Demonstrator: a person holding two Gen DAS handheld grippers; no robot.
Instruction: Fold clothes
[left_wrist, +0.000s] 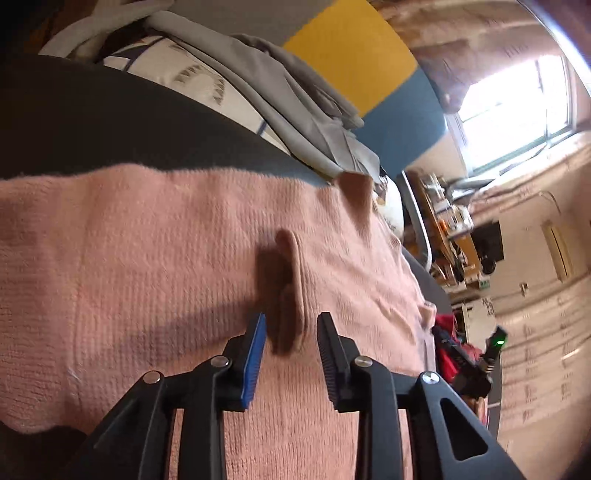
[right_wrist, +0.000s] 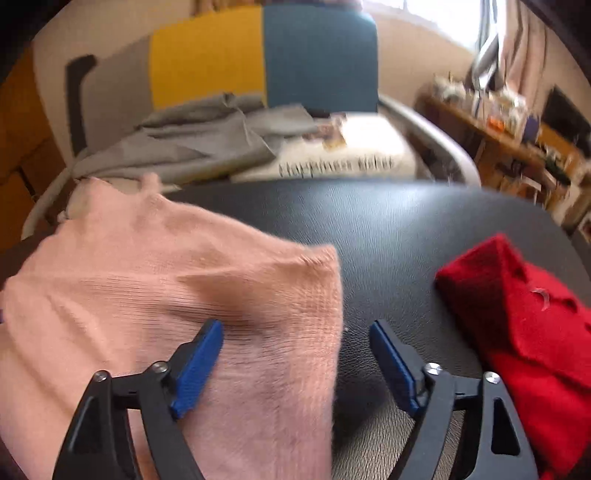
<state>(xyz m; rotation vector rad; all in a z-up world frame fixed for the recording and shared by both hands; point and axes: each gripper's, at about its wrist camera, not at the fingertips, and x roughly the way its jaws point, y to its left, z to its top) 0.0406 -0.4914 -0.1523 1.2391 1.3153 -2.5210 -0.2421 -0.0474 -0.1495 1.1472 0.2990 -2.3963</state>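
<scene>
While it lies spread flat on the black table (right_wrist: 424, 236), the pink sweater (right_wrist: 155, 280) shows one raised pinch of knit.
Left gripper (left_wrist: 291, 334): jaws apart, straddling that pinch, pads not pressing it.
Right gripper (right_wrist: 295, 343): jaws wide apart over the sweater's right edge, gripping nothing.
Red garment (right_wrist: 524, 332): folded, at the table's right.
Chair (right_wrist: 317, 59): holds grey clothes (right_wrist: 207, 136) and a white item (right_wrist: 351, 155); its print is too blurred to read.

A pink knitted garment (right_wrist: 155, 295) lies spread on the black table, one small fold pinched up. A folded red garment (right_wrist: 524, 325) lies well apart, to its right.
</scene>
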